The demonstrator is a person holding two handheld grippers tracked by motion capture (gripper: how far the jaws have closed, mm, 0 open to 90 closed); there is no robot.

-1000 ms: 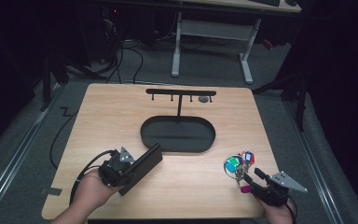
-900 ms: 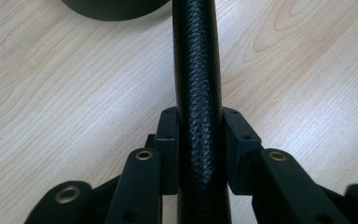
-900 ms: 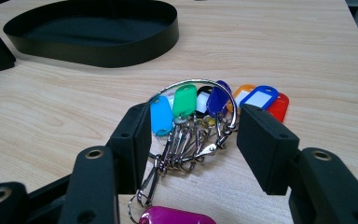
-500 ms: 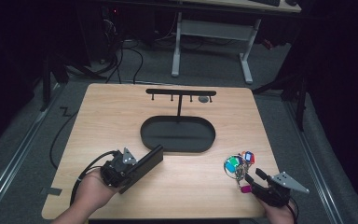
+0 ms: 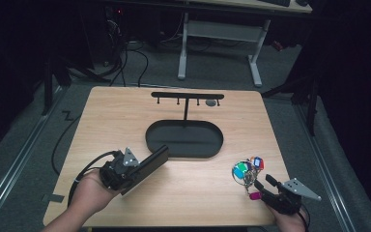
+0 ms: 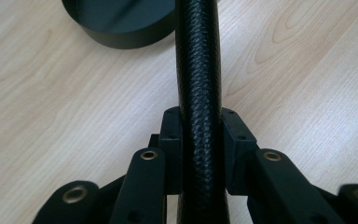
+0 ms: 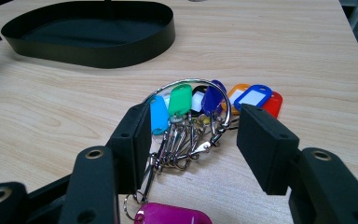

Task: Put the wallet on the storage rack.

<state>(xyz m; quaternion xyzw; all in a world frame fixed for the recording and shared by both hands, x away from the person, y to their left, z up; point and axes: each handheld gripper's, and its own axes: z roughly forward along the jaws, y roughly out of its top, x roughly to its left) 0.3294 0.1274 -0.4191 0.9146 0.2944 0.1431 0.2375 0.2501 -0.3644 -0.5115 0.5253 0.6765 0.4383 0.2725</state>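
The flat black textured-leather case (image 6: 198, 84) is clamped edge-on in the left tool (image 5: 142, 166), whose jaws have just been closing and now press on both its faces. In the high view its long axis runs from the left hand (image 5: 89, 191) up and to the right, with the far end pointing at the near left rim of the black oval metal tray (image 5: 183, 152) and standing just short of it, above the light wooden counter (image 5: 116, 116).

The tray looks bare inside; from its far side rises a thin post carrying a black crossbar with small hooks (image 5: 187, 95).

Near the counter's right front, a metal ring of coloured plastic key tags (image 7: 200, 109) lies flat. The right tool (image 7: 193, 135) has its jaws standing apart on either side of the ring's clips, with the pads not pressing on them. A magenta tag (image 7: 170, 215) lies nearest that tool.
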